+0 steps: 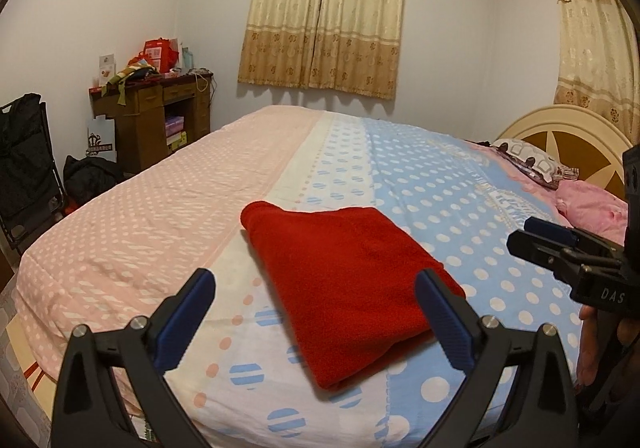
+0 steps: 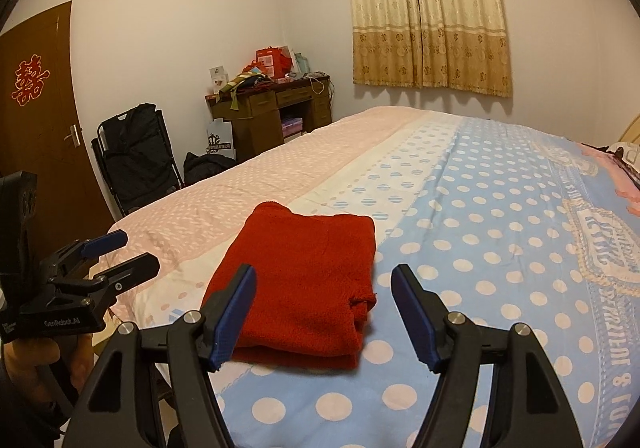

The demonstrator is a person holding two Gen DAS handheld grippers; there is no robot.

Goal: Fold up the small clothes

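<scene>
Bed (image 1: 132,216) with a polka-dot cover, pink at left, white band, blue at right. Behind it, left to right: brown door (image 2: 36,120), black folding chair (image 2: 136,164), cluttered wooden desk (image 1: 160,120), beige curtains (image 1: 324,20), headboard (image 1: 568,136).

Your left gripper (image 1: 316,312) hovers over the near bed edge, jaws wide apart, nothing between the pads. Your right gripper (image 2: 324,316) hovers just beside it, jaws apart, also empty.

Count: one red garment (image 2: 304,288), folded into a rectangle, lying flat on the cover ahead of both grippers; two pillows (image 1: 536,164).
</scene>
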